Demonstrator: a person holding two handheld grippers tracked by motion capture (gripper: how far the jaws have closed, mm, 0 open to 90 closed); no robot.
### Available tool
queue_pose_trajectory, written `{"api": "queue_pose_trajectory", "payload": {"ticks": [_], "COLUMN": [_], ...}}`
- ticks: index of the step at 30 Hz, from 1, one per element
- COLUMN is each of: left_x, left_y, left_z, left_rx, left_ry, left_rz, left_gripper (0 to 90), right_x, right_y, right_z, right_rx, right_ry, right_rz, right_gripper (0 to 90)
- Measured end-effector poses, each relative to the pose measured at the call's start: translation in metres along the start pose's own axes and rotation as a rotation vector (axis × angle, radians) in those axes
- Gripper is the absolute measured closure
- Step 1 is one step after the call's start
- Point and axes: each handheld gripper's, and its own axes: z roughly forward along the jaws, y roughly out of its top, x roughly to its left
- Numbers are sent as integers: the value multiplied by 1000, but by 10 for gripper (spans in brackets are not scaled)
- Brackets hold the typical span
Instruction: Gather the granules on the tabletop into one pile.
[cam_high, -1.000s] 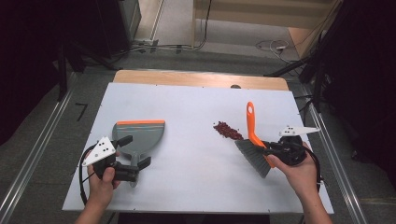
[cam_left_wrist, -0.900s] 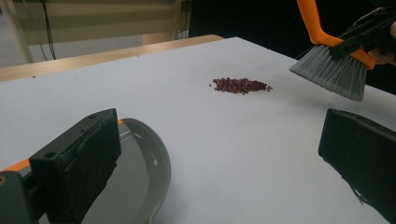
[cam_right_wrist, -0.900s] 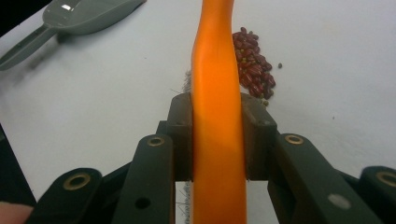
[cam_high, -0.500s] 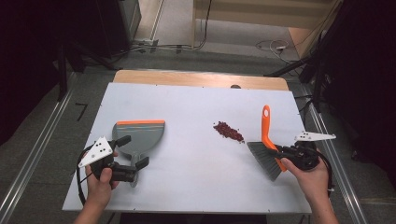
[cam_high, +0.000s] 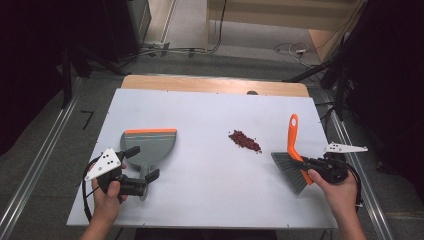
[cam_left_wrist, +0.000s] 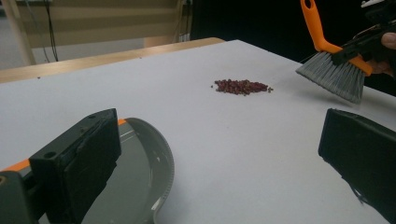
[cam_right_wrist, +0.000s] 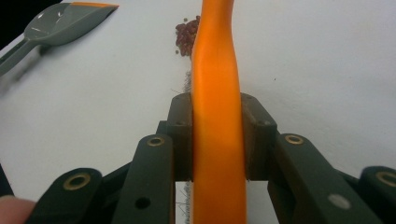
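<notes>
Brush, dustpan and spilled beans on white worktop.
High view: right claw (cam_high: 314, 167) clamps brush (cam_high: 294, 159) right of beans (cam_high: 244, 140); left claw (cam_high: 142, 165), spread wide, straddles dustpan (cam_high: 150, 145) handle. Left gripper view: beans (cam_left_wrist: 241, 87) mid-worktop. Right gripper view: pads (cam_right_wrist: 181, 140) grip orange handle.

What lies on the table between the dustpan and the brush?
Between the dustpan and the brush, held in the right gripper, lies a small pile of dark red grains on otherwise bare white table, per the high view.

Orange-handled brush (cam_high: 294, 161) with grey bristles, tilted, handle up, right of a small red grain pile (cam_high: 244, 141), grey orange-edged dustpan (cam_high: 149, 148) flat at left
</notes>
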Motion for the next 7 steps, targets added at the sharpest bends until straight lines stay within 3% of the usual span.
{"api": "queue_pose_trajectory", "payload": {"ticks": [7], "left_x": [1], "left_y": [0], "left_z": [0], "left_rx": [0], "left_ry": [2], "left_rz": [-2], "left_gripper": [0], "right_x": [-2], "right_y": [-1], "right_z": [-1], "right_rx": [-2], "right_ry": [-10], "right_rz": [6], "right_gripper": [683]}}
